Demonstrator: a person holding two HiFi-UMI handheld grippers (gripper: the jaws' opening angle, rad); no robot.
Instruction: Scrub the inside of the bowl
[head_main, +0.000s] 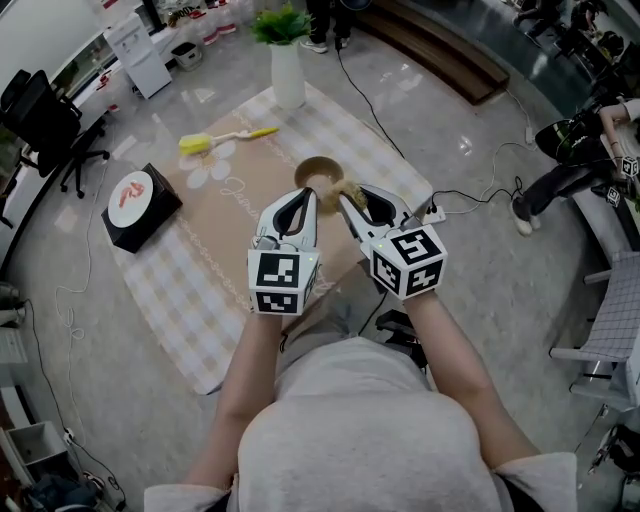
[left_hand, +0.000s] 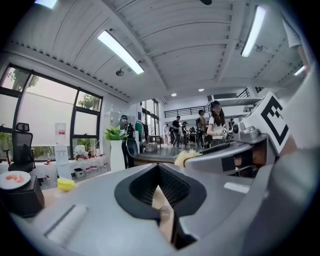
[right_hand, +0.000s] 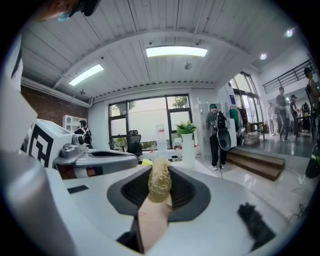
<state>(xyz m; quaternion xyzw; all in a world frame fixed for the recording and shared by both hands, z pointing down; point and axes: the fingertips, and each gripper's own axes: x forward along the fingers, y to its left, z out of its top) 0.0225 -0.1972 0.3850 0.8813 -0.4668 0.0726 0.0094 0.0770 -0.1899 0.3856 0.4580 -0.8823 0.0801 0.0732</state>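
Bowl (head_main: 316, 172), wooden, sits on the mat's (head_main: 195, 275) tan centre toward the far-right edge, just beyond both gripper tips. It looks empty from the head view: no water or suds I can make out.

R gripper (head_main: 346, 198) is clamped on a pale fibrous scrubber (right_hand: 160, 184), w/ the wad poking out past the pads. It hangs by the bowl's near-right rim, and I can't tell if it's touching. It's not inside yet, so I'd say scrubbing proper hasn't begun. L gripper (head_main: 297, 200) has its jaws fully together w/ nothing between them, tips near the bowl's near rim.

Risks, as I judge them:
- **Bowl moving:** nothing pins it, so pressing the scrubber in could skate it across the mat or tip it on its rim. Closed like this, L can only push against the wall, not grab it.
- **Losing the scrubber:** a hard sideways rub could drag it out of the pads.

Yellow brush (head_main: 222, 139) lies near the far-left edge, well apart. White vase (head_main: 288, 78) w/ a plant stands at the far corner.
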